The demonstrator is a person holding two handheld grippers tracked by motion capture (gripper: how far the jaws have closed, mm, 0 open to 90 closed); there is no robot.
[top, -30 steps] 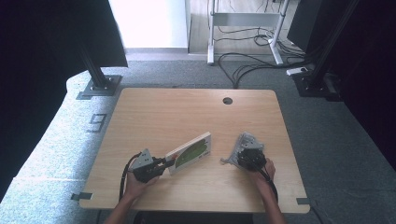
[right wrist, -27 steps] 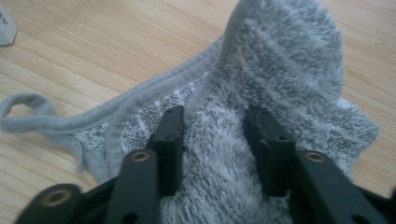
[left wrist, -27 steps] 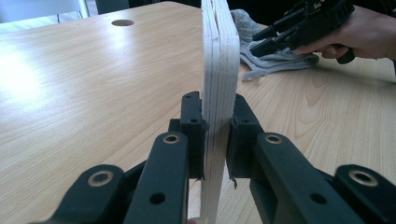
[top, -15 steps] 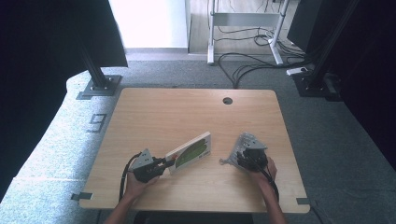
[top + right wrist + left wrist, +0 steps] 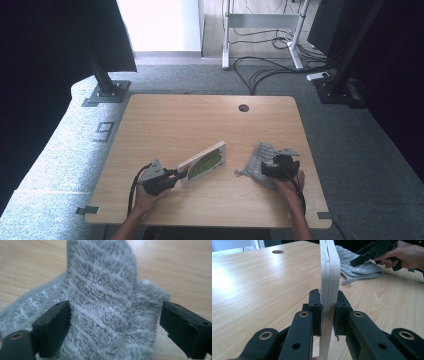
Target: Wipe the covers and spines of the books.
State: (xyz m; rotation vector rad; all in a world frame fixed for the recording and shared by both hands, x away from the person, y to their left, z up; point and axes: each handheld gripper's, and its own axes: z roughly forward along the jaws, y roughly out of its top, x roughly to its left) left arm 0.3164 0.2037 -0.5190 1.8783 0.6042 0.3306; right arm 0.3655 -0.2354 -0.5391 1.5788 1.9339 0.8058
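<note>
The wooden tabletop [image 5: 200, 130] carries two things, both toward its near edge. A flat board [image 5: 202, 163] with a green picture on its face and pale layered edges lies just left of the middle, slanting toward the far right corner; the left hand-held gripper [image 5: 172, 175] pinches its near end, jaws pressed against both faces. A grey fluffy towel [image 5: 260, 165] lies crumpled near the right edge. The right hand-held gripper [image 5: 266, 170] sits over it, jaws spread wide either side of the cloth.
</note>
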